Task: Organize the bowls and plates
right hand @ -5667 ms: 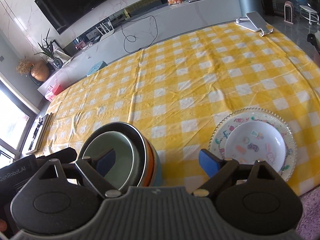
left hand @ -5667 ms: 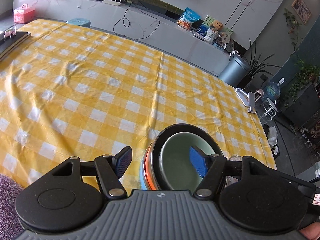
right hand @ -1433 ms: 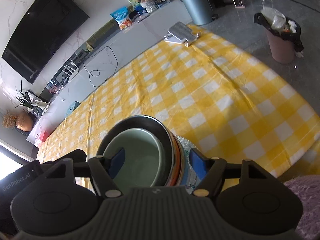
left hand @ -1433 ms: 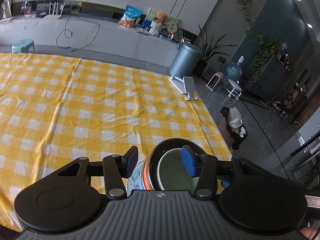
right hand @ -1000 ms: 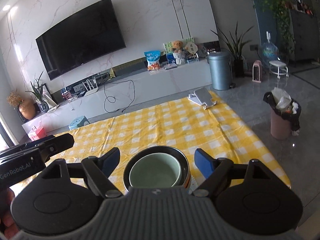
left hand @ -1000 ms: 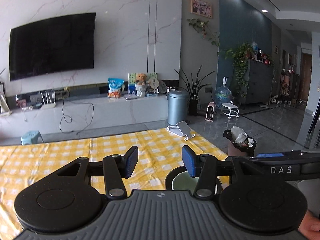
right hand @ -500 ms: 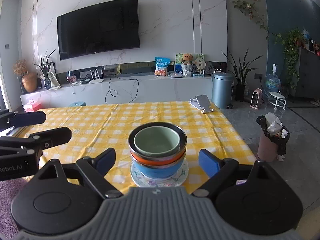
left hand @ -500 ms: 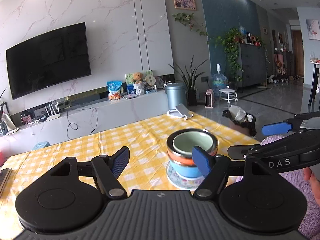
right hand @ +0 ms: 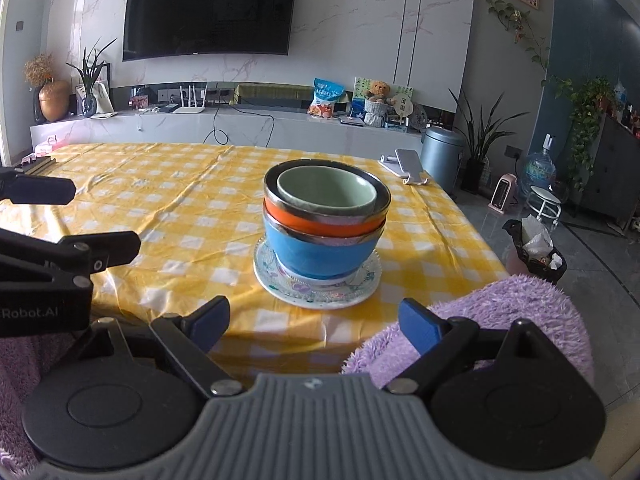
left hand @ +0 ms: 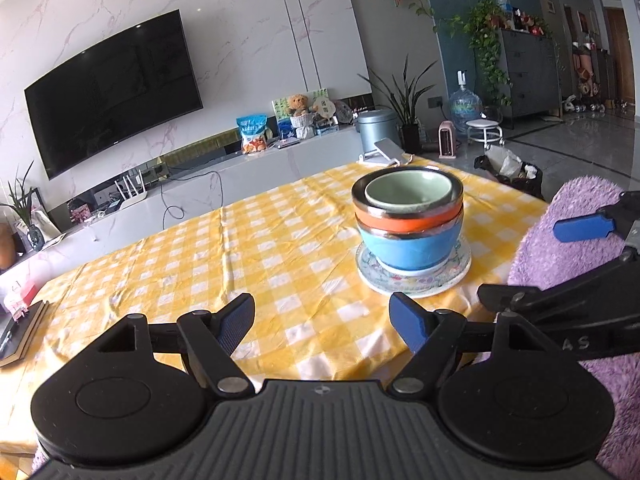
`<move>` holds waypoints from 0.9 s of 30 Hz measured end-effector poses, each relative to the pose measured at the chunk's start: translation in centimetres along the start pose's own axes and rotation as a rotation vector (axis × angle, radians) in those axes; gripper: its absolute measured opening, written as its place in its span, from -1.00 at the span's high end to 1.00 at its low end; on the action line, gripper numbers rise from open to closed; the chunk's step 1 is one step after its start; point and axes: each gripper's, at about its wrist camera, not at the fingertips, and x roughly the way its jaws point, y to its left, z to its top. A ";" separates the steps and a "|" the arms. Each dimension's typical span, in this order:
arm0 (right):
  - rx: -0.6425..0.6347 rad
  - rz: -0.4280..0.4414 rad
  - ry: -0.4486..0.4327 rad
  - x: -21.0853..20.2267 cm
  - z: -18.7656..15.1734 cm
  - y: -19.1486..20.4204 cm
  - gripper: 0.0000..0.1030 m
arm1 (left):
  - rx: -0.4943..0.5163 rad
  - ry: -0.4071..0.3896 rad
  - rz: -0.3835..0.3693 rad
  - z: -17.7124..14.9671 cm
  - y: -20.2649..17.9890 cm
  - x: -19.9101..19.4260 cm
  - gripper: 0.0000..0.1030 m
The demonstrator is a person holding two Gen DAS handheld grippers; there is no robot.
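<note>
Both my grippers sit back at the near edge of the table, and neither has hold of anything. My left gripper has its jaws spread wide (they've just been opening up more), with only yellow checked cloth showing between the blue pads. My right gripper is just as wide, its jaws having opened a bit too, and there's nothing between them either. A fuzzy purple throw lies under the right one, at the table's near corner.

A little beyond the fingertips is the stack, standing free on the cloth near the table's right edge, clear of both grippers. At the bottom is a patterned plate; on it sits a blue bowl, then an orange bowl nested in it, and a pale green bowl on top, off-centre towards the left. It all looks upright.

Further back on the cloth there's a phone stand by the far right corner. Past the table a bin stands on the floor, and a TV hangs on the marble wall.
</note>
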 end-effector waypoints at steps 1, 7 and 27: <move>0.010 -0.002 0.010 0.2 -0.1 -0.1 -0.76 | 0.005 0.029 0.018 -0.2 -0.1 0.3 -0.75; 0.035 -0.020 0.072 1.5 -0.3 -0.2 -0.82 | -0.013 0.087 0.063 -1.2 0.5 0.6 -0.75; 0.038 -0.014 0.066 1.4 -0.4 -0.3 -0.83 | 0.023 0.101 0.075 -1.0 0.2 0.7 -0.76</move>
